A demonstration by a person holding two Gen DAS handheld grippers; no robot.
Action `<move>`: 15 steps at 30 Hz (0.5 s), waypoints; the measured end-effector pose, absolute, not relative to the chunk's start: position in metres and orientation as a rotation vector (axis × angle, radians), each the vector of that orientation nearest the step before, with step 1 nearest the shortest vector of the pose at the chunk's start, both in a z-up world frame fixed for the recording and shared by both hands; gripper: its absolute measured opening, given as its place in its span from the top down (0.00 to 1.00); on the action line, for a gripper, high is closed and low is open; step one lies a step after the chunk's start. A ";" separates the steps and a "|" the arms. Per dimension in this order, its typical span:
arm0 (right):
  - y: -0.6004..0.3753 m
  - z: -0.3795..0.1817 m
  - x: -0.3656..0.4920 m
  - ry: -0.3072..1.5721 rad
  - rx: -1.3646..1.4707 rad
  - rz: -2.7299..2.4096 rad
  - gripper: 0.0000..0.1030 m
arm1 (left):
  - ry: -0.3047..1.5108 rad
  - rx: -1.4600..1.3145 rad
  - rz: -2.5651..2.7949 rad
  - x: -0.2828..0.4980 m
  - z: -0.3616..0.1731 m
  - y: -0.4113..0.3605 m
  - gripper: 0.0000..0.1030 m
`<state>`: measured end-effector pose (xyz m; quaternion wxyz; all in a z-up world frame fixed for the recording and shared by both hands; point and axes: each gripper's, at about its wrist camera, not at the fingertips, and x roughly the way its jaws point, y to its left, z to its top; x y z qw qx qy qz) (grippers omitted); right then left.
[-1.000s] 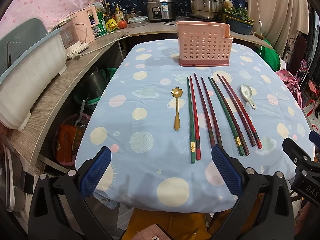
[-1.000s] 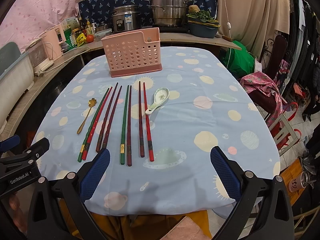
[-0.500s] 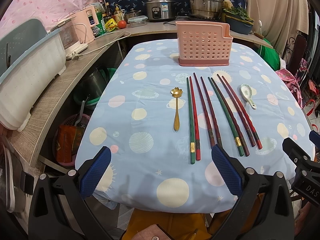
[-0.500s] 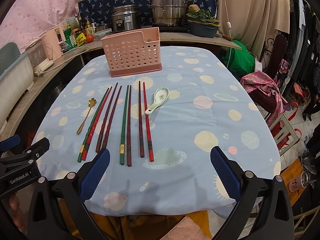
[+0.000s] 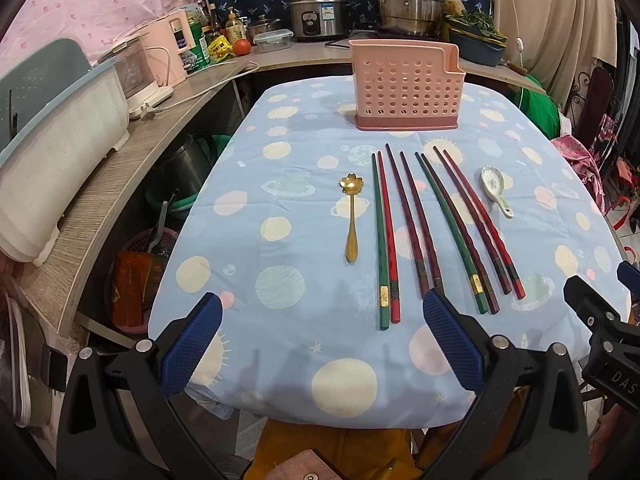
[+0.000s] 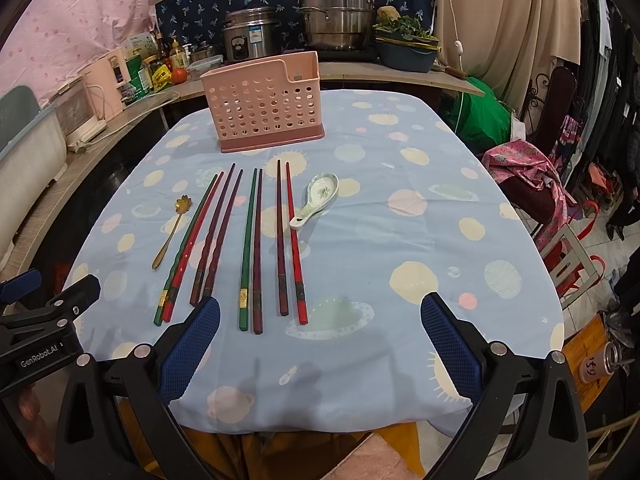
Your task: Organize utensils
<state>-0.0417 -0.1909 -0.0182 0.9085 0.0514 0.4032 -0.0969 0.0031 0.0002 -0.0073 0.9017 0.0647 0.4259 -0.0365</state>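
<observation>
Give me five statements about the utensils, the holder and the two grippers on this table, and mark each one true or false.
1. The pink holder already has chopsticks standing in it. False: none show in it; all eight chopsticks lie flat on the tablecloth.
2. The gold spoon lies left of the chopsticks. True.
3. The ceramic spoon lies inside the holder. False: it rests on the cloth, right of the chopsticks.
4. The left gripper is open and holds nothing. True.
5. The right gripper is clamped on a red chopstick. False: it is open and empty.
</observation>
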 end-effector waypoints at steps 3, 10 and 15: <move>-0.192 -0.019 -0.040 0.836 0.110 -0.199 0.06 | 0.886 0.132 -0.078 0.005 -0.008 -0.001 0.07; -0.203 -0.023 -0.032 0.845 0.133 -0.214 0.06 | 0.911 0.071 -0.062 0.025 -0.016 0.015 0.07; -0.212 -0.029 -0.020 0.857 0.146 -0.221 0.06 | 0.934 0.040 -0.070 0.047 -0.026 0.020 0.07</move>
